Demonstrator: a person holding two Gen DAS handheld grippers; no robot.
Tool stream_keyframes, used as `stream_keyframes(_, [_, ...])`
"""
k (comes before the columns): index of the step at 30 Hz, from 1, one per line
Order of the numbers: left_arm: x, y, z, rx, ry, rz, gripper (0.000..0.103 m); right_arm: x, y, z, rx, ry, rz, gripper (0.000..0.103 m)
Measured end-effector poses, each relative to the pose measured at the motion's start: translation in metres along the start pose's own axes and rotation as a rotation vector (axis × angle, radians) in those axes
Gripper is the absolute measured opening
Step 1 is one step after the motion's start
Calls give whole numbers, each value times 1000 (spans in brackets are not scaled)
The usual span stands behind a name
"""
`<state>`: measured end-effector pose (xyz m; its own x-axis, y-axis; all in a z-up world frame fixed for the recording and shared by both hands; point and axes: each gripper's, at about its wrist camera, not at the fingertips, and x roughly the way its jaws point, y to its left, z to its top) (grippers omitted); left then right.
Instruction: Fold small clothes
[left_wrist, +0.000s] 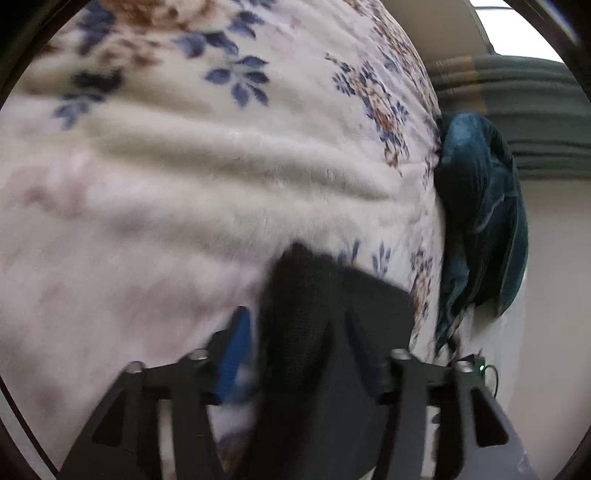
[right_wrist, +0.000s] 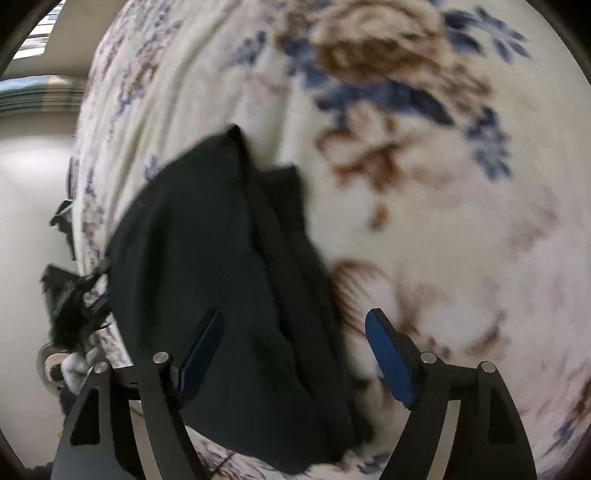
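A cream plush blanket with blue and brown flowers filled both my views. On it lay the small black knit garment, reaching from 6 toward 11 o'clock in my right view. A teal velvety cloth hung at 3 o'clock off the blanket's edge. My right claw stood spread apart astride the garment; my left claw was clamped on its bunched end.

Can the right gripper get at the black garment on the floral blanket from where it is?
Probably yes. The right gripper is open, its blue-padded fingers straddling the black fabric garment lying on the cream floral fleece blanket; nothing lies between.
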<state>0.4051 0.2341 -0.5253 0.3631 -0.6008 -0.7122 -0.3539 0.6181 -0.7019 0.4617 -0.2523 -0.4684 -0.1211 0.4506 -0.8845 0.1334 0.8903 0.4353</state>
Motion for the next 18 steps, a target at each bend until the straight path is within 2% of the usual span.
stream_keyframes(3, [-10,-6,-28,29,23,29,60,1,-15,-30,42,45,-8,80])
stream_keyframes(4, [-11,-9,-37,41,34,40,60,1,-17,-38,50,49,1,75])
stream_keyframes(5, [-11,-11,-45,53,42,52,60,1,-17,-50,46,50,18,31])
stream_keyframes(6, [-11,-13,-52,61,52,62,60,-1,-15,-59,39,38,5,14])
stream_keyframes(7, [-10,-14,-59,69,61,64,61,-6,-13,-65,36,9,1,14])
stream_keyframes(9, [-6,-15,-66,65,70,62,72,-21,-5,-76,29,-53,-12,10])
stream_keyframes(11, [0,-14,-70,46,80,51,74,-34,-3,-82,30,-99,-27,9])
stream_keyframes(12, [2,-14,-71,40,82,59,74,-34,-5,-84,22,-93,-63,8])
stream_keyframes(14, [5,-19,-73,42,89,103,75,-24,-16,-86,49,-31,-63,8])
stream_keyframes(17, [-3,-31,-79,82,42,169,75,-29,-31,-92,137,-25,-15,18])
stream_keyframes(18, [-6,-33,-82,85,28,179,75,-37,-33,-98,163,-45,28,28])
